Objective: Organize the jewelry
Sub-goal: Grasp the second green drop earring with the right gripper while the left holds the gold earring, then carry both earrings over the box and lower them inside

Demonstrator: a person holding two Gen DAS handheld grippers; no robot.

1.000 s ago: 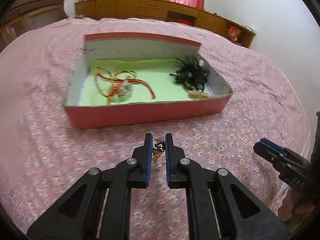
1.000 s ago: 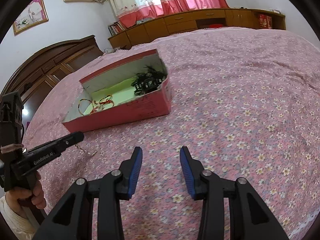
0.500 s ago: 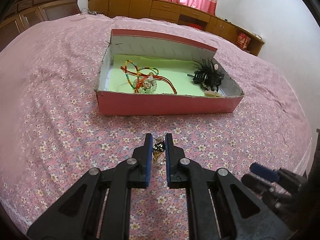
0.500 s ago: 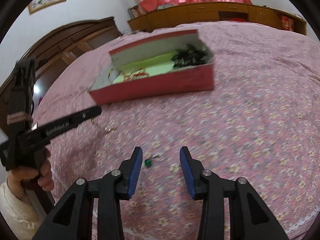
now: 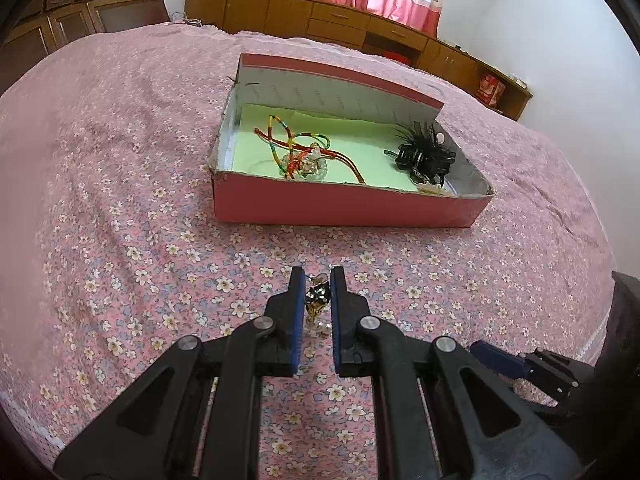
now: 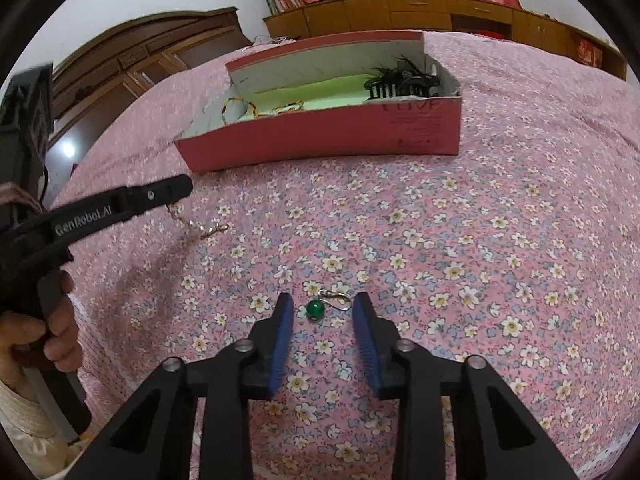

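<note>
Reference landmark: the shallow red cardboard box with the pale green lining (image 5: 344,208), set on the pink floral bedspread (image 5: 120,184).

1. Your left gripper (image 5: 316,292) is nearly shut and pinches a small gold-and-dark dangling earring (image 5: 317,295), held above the bedspread on the near side of the box. Part of the piece hangs below the pads. Risk: the grip covers only a small part of it; a jolt on the way to the box could shake it loose.

2. Your right gripper (image 6: 322,310) has just been closing and stands part open, astride a green bead earring with a silver hook (image 6: 316,310) lying on the bedspread, well short of the box. The pads do not yet touch it. Risk: the round bead may roll or squirt out as the jaws meet, or the pads may pinch the fabric with it.

3. The box already holds a multicoloured cord necklace (image 5: 296,148) and a black feathered hair comb (image 5: 424,156). Risk: a hook released onto either may snag.
</note>
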